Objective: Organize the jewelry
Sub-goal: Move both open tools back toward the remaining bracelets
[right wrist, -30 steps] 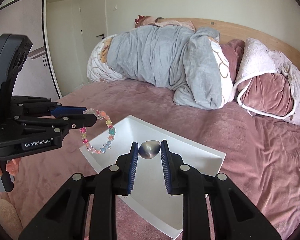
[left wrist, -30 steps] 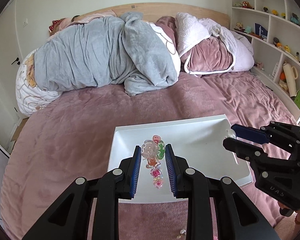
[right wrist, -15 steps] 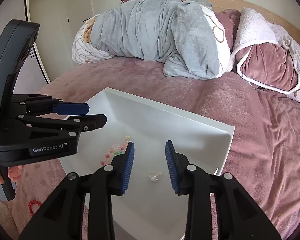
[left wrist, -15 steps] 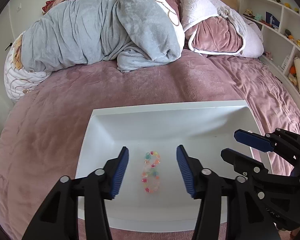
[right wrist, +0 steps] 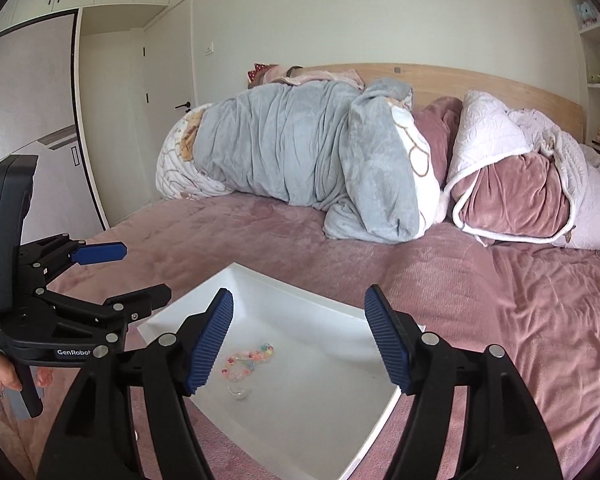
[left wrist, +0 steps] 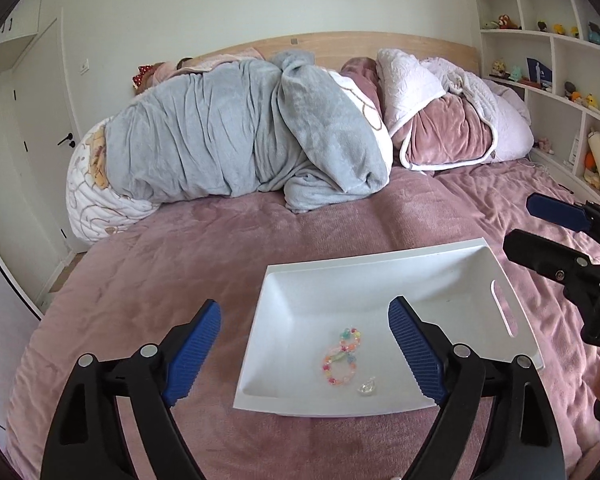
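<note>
A white tray [left wrist: 380,276] lies on the pink bedspread; it also shows in the right wrist view [right wrist: 340,420]. A colourful bead bracelet [left wrist: 342,354] lies in it in a figure-eight, with a small clear piece [left wrist: 367,386] beside it. Both show in the right wrist view, bracelet [right wrist: 249,356] and clear piece [right wrist: 239,391]. My left gripper [left wrist: 305,348] is open and empty, raised above the tray's near left part. My right gripper [right wrist: 300,340] is open and empty above the tray; it shows at the right in the left wrist view [left wrist: 540,232].
A grey rolled blanket [left wrist: 236,136] and pink and white pillows [left wrist: 452,120] lie at the head of the bed. White shelves with small toys [left wrist: 560,80] stand on the right. A door and wardrobe [right wrist: 60,120] are on the left.
The left gripper let go of the bracelet and the right gripper let go of the small clear piece into the tray. Both opened wide and pulled up and back.
</note>
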Demonstrator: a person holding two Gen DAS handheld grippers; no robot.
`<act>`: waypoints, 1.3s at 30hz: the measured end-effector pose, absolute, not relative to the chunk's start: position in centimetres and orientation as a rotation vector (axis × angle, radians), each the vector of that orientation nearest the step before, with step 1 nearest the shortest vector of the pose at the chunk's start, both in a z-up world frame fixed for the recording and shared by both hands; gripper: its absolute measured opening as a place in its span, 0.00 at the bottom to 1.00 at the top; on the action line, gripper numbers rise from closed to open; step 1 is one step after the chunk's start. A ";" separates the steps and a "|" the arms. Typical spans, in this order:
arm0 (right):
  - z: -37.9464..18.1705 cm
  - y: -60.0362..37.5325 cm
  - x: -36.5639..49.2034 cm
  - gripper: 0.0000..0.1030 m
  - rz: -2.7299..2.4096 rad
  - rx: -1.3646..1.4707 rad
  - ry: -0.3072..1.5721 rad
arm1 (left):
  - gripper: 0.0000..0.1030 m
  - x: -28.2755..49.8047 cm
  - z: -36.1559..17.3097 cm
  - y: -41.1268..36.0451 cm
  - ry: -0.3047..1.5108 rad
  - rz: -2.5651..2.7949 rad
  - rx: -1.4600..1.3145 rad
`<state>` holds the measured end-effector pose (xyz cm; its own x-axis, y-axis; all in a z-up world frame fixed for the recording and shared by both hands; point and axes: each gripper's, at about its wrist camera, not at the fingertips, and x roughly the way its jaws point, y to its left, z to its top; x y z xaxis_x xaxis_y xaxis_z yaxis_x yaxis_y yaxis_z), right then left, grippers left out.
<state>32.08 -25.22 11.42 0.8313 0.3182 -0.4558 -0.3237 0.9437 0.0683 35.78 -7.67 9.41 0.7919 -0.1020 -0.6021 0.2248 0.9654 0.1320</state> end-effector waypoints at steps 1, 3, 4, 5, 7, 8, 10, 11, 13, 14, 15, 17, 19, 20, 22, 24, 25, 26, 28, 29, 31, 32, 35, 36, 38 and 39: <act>12.1 -25.0 31.6 0.75 0.351 -0.011 0.467 | 0.87 34.9 9.9 -7.2 0.623 -0.175 0.196; 13.3 -24.5 30.6 0.76 0.383 -0.004 0.448 | 0.88 33.2 10.8 -6.2 0.613 -0.176 0.172; 13.9 -24.3 30.0 0.77 0.402 -0.001 0.440 | 0.89 32.4 11.2 -5.7 0.616 -0.179 0.155; 14.5 -23.9 29.4 0.80 0.415 -0.003 0.433 | 0.89 31.5 11.5 -5.0 0.618 -0.183 0.135; 15.4 -23.1 27.9 0.83 0.437 -0.017 0.417 | 0.90 29.7 12.2 -3.7 0.616 -0.189 0.098; 15.8 -22.7 27.1 0.84 0.449 -0.028 0.412 | 0.90 28.8 12.5 -3.1 0.615 -0.188 0.084; 16.3 -21.8 25.4 0.84 0.470 -0.061 0.409 | 0.90 26.9 13.0 -1.7 0.614 -0.192 0.051; 16.4 -21.3 24.5 0.85 0.479 -0.080 0.408 | 0.90 26.0 13.2 -1.1 0.617 -0.195 0.034; 16.6 -20.4 22.9 0.86 0.492 -0.113 0.407 | 0.92 24.1 13.5 0.4 0.613 -0.194 0.001; 16.7 -20.0 22.1 0.86 0.503 -0.120 0.405 | 0.92 23.2 13.5 1.2 0.612 -0.191 -0.011; 16.7 -19.7 21.4 0.86 0.523 -0.120 0.406 | 0.92 22.3 13.5 2.0 0.609 -0.184 -0.020; 16.7 -19.1 20.0 0.86 0.555 -0.113 0.411 | 0.92 20.5 13.4 3.5 0.599 -0.168 -0.029; 16.4 -18.6 18.7 0.86 0.577 -0.115 0.415 | 0.94 18.9 13.3 5.0 0.590 -0.146 -0.035; 16.2 -18.3 18.1 0.86 0.585 -0.119 0.419 | 0.96 18.0 13.1 5.7 0.583 -0.131 -0.035; 15.5 -17.9 17.1 0.86 0.599 -0.129 0.435 | 0.96 16.5 12.7 7.0 0.571 -0.109 -0.034; 14.6 -17.7 16.4 0.86 0.620 -0.129 0.451 | 0.96 15.2 12.3 7.9 0.564 -0.099 -0.030; 14.0 -17.6 16.2 0.86 0.635 -0.125 0.462 | 0.96 14.5 11.9 8.3 0.559 -0.093 -0.020; 13.4 -17.6 16.0 0.86 0.649 -0.121 0.478 | 0.96 14.0 11.6 8.5 0.553 -0.088 -0.005; 12.1 -17.7 15.8 0.85 0.655 -0.131 0.503 | 0.96 12.9 10.7 8.6 0.543 -0.085 0.046; 11.4 -17.7 15.7 0.84 0.656 -0.146 0.515 | 0.96 12.5 10.2 8.4 0.546 -0.083 0.068; 10.1 -17.6 15.6 0.84 0.654 -0.176 0.538 | 0.96 12.0 9.0 8.2 0.563 -0.093 0.082; 9.5 -17.5 15.6 0.83 0.660 -0.188 0.556 | 0.96 12.0 8.4 8.1 0.574 -0.098 0.077; 7.8 -17.5 15.4 0.81 0.703 -0.225 0.583 | 0.96 12.1 6.5 8.2 0.593 -0.118 0.035; 7.3 -17.4 15.4 0.81 0.709 -0.255 0.588 | 0.96 12.1 5.9 8.3 0.597 -0.128 0.023; 6.1 -17.1 15.4 0.80 0.710 -0.326 0.609 | 0.96 12.3 4.5 8.3 0.608 -0.151 0.016; 5.4 -17.0 15.5 0.80 0.719 -0.355 0.621 | 0.96 12.5 3.8 8.2 0.615 -0.160 0.018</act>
<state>15.47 -17.03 5.43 0.5862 0.5004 -0.6372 -0.7027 0.7054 -0.0925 12.47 8.20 3.82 0.8050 -0.1444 -0.5754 0.1552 0.9874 -0.0306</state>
